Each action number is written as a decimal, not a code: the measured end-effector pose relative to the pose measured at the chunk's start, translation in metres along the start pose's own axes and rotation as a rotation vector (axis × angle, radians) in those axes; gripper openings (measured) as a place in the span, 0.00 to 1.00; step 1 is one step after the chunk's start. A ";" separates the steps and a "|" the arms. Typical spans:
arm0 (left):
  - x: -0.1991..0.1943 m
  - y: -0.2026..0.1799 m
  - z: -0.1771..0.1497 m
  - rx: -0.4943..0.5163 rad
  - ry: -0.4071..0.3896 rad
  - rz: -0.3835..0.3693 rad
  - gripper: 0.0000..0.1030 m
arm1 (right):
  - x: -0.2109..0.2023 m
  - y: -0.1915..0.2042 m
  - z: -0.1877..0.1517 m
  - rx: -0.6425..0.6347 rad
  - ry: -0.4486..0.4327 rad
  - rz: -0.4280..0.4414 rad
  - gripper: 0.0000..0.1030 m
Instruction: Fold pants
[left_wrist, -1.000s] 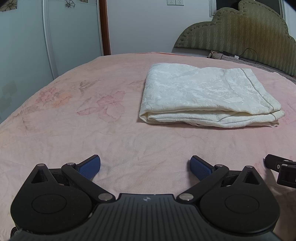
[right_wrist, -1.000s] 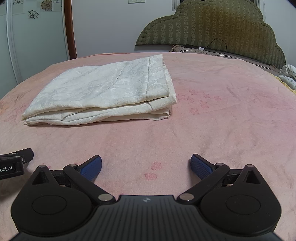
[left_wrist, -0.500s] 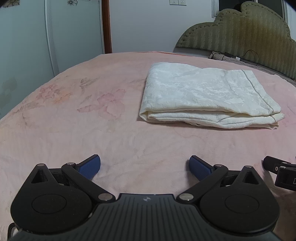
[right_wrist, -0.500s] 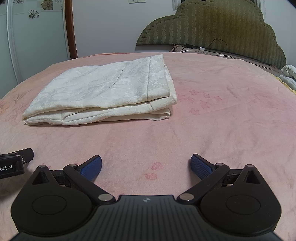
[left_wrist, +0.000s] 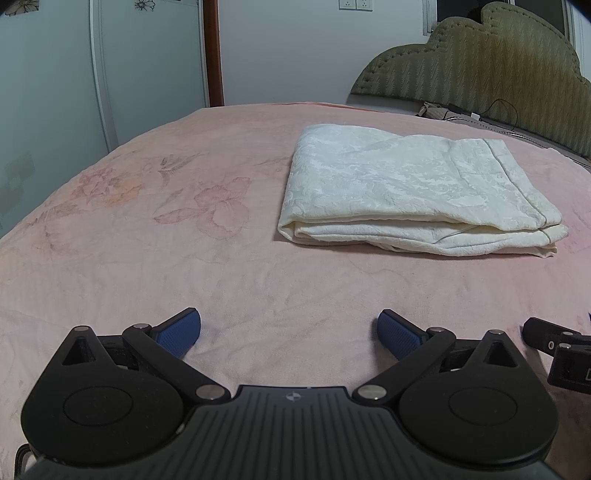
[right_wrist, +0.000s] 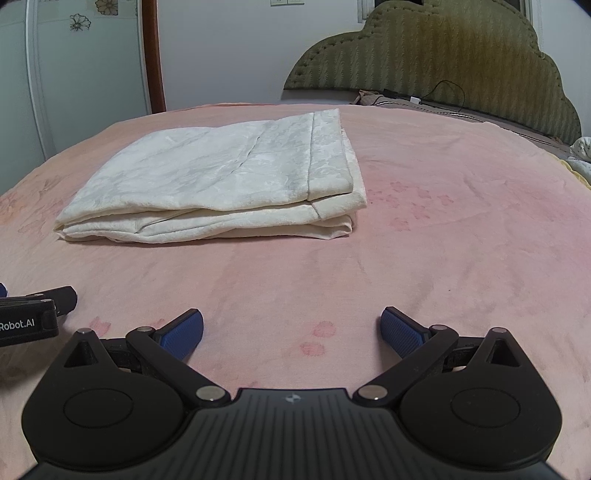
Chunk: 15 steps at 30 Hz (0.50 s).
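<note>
The cream pants lie folded in a flat stack on the pink bed, in front of the green headboard. The left gripper is released, its blue pads wide apart and holding nothing. The right gripper is released too and holds nothing. Both hang near the bed surface, well apart from the pants.

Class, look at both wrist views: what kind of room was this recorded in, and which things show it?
Most likely a bedroom. A pink floral bedspread covers a wide bed, a padded green headboard stands behind it, and the folded white pants lie on top.
</note>
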<state>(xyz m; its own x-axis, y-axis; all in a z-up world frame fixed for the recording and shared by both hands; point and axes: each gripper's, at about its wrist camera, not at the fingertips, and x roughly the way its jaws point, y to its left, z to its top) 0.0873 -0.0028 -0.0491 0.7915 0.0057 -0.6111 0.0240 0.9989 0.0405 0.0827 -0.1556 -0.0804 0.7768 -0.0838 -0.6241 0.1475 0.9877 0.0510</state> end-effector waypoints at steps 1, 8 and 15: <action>0.000 0.000 0.000 0.000 0.000 0.000 1.00 | -0.001 -0.001 0.000 -0.002 0.001 0.005 1.00; 0.000 0.000 0.000 0.000 0.000 0.000 1.00 | -0.003 -0.006 -0.002 -0.006 -0.001 0.019 1.00; 0.000 0.000 0.000 0.000 0.000 0.000 1.00 | -0.002 -0.007 -0.002 -0.008 0.000 0.018 1.00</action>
<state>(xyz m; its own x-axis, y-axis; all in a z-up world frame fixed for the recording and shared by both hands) 0.0871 -0.0030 -0.0492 0.7916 0.0061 -0.6110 0.0237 0.9989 0.0407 0.0786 -0.1617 -0.0813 0.7796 -0.0658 -0.6228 0.1281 0.9902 0.0558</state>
